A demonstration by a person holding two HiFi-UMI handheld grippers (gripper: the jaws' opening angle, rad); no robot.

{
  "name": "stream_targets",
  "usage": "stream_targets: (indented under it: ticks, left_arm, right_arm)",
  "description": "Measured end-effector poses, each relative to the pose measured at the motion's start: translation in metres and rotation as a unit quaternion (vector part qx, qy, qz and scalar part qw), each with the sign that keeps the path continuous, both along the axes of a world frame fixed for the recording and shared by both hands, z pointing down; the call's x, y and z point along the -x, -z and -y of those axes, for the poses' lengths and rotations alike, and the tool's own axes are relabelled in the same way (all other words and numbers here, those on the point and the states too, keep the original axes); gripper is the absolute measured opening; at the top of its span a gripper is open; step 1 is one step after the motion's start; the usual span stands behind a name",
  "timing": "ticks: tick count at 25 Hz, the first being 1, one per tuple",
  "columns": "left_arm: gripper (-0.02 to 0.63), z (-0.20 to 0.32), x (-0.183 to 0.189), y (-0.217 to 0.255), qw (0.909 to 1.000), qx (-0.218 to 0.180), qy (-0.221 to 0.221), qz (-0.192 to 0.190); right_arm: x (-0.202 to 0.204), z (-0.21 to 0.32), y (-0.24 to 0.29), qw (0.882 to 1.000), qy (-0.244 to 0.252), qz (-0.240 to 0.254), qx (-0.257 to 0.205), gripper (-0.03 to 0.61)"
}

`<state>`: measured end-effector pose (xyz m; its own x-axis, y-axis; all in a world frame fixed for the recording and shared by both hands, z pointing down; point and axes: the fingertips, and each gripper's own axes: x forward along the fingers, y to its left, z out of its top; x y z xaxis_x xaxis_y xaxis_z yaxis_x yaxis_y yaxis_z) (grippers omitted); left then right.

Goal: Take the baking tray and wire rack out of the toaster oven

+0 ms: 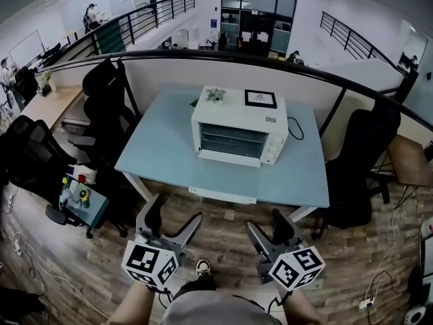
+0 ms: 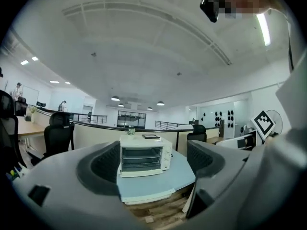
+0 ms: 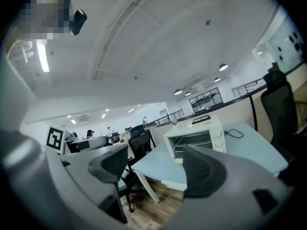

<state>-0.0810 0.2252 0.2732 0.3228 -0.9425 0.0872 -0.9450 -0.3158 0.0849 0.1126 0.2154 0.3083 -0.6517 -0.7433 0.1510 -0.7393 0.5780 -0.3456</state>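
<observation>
A white toaster oven (image 1: pixel 238 135) stands on a light blue table (image 1: pixel 162 156) with its glass door shut. Shelf bars show faintly through the glass; I cannot tell the tray from the rack. Both grippers hang over the wooden floor, well short of the table's front edge. My left gripper (image 1: pixel 172 221) is open and empty. My right gripper (image 1: pixel 269 230) is open and empty too. In the left gripper view the oven (image 2: pixel 144 155) sits far off between the jaws of the left gripper (image 2: pixel 153 163). The right gripper (image 3: pixel 158 169) has the oven (image 3: pixel 194 140) ahead and to its right.
A framed picture (image 1: pixel 260 99) and a small plant (image 1: pixel 215 95) sit on top of the oven; its cord (image 1: pixel 295 128) trails to the right. Black office chairs stand left (image 1: pixel 105 107) and right (image 1: pixel 365 161) of the table. A small cart (image 1: pixel 81 196) stands at the left.
</observation>
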Motion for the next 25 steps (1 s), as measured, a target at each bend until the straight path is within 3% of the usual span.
stream_targets:
  ticks: [3,6,11,18,25]
  left_arm:
    - [0.420,0.038,0.024,-0.011,0.9997,0.013,-0.012,-0.019]
    - [0.420,0.071,0.044,-0.020,0.9973,0.026,-0.029,-0.062]
    - [0.420,0.113,0.060,-0.036,0.9883,0.050,-0.047,-0.136]
    - [0.420,0.160,0.063,-0.066,0.9639,0.100,-0.060,-0.239]
    - [0.420,0.211,0.044,-0.092,0.9275,0.134,-0.067,-0.343]
  right_arm:
    - [0.023,0.037,-0.013,0.999,-0.011,0.027,0.026,0.342]
    - [0.041,0.069,-0.026,0.997,-0.021,0.059,0.049,0.340]
    - [0.048,0.109,-0.043,0.984,-0.067,0.140,0.086,0.321]
    - [0.040,0.149,-0.072,0.965,-0.116,0.194,0.131,0.305]
    - [0.021,0.190,-0.094,0.942,-0.149,0.262,0.150,0.295]
